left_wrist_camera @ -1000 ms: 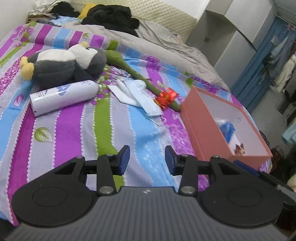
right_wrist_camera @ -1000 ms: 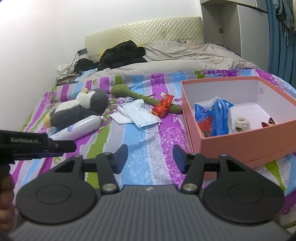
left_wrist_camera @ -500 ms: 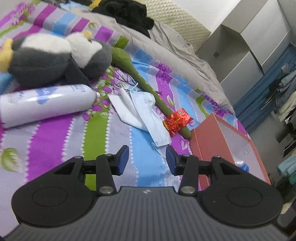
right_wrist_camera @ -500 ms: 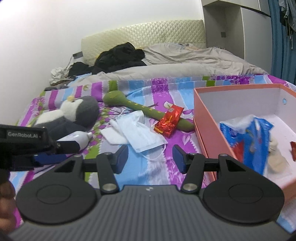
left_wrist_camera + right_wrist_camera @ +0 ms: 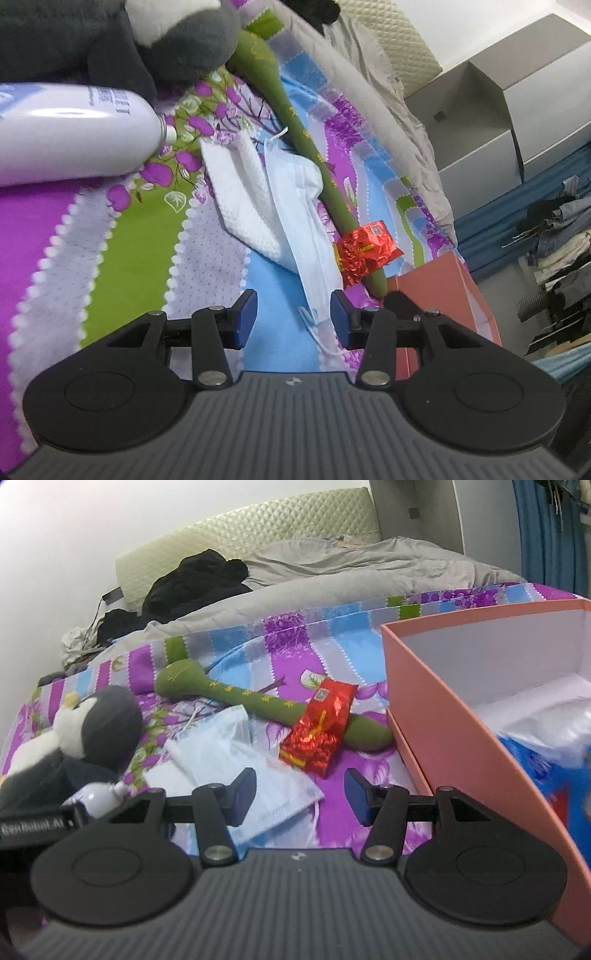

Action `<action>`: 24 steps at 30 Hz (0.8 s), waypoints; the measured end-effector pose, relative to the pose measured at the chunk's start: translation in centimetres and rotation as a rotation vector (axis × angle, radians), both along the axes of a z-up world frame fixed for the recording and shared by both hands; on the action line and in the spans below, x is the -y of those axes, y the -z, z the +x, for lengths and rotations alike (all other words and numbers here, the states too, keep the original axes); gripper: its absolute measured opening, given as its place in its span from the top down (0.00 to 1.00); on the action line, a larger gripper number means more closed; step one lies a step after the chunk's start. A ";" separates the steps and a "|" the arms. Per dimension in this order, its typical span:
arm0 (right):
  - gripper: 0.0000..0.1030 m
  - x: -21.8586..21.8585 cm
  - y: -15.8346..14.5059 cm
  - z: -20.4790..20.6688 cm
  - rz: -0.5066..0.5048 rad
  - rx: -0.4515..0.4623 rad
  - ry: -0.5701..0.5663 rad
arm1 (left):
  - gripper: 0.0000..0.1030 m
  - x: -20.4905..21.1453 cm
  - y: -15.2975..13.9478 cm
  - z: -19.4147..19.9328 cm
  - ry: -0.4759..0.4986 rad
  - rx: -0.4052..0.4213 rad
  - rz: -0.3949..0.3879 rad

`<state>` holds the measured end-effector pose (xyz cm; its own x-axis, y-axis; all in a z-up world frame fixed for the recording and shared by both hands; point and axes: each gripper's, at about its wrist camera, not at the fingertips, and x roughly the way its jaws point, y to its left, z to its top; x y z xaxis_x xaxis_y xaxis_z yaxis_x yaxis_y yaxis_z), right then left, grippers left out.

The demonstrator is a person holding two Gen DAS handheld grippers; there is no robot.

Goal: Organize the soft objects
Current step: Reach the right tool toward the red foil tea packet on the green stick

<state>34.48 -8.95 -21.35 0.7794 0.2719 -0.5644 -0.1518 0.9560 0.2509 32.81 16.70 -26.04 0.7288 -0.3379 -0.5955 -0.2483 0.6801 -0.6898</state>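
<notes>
Left hand-held gripper (image 5: 293, 319): jaws apart, nothing clamped, low over striped bedspread (image 5: 110, 266), face mask (image 5: 308, 236) tail just ahead between fingers. Right hand-held gripper (image 5: 299, 795): jaws apart, empty. Face mask (image 5: 255, 775) lies on white cloth (image 5: 242, 199) beside green plush stick (image 5: 258, 701). Red foil packet (image 5: 319, 727) rests across stick. Penguin plush (image 5: 85, 734) and white bottle (image 5: 70, 144) left; pink box (image 5: 461, 731) right.

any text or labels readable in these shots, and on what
"GenRobot.AI", blurred but legible, on the left gripper as seen from the right wrist.
Grey print on the white bottle: cut off and blurred, unreadable.
Label on the red foil packet: too small to read.
Yellow marks on the green plush stick: unreadable.
</notes>
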 end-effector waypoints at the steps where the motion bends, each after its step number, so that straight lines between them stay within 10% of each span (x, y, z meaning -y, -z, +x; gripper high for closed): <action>1: 0.46 -0.1 0.2 0.7 0.004 -0.011 0.000 | 0.53 0.0 0.3 0.4 0.006 0.002 -0.011; 13: 0.33 -1.2 2.7 7.7 0.047 -0.102 0.059 | 0.55 0.1 3.3 3.8 0.018 0.001 -0.102; 18: 0.33 -1.4 3.8 9.4 0.057 -0.148 0.076 | 0.90 0.9 4.0 4.8 0.041 -0.006 -0.109; 24: 0.39 -1.1 4.6 9.8 0.085 -0.170 0.069 | 0.97 1.4 3.3 4.5 0.046 0.016 -0.065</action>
<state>44.30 -7.82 -25.96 0.6935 0.2740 -0.6663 -0.0357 0.9368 0.3480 37.31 15.35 -29.38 0.7212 -0.4087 -0.5593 -0.2066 0.6438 -0.7368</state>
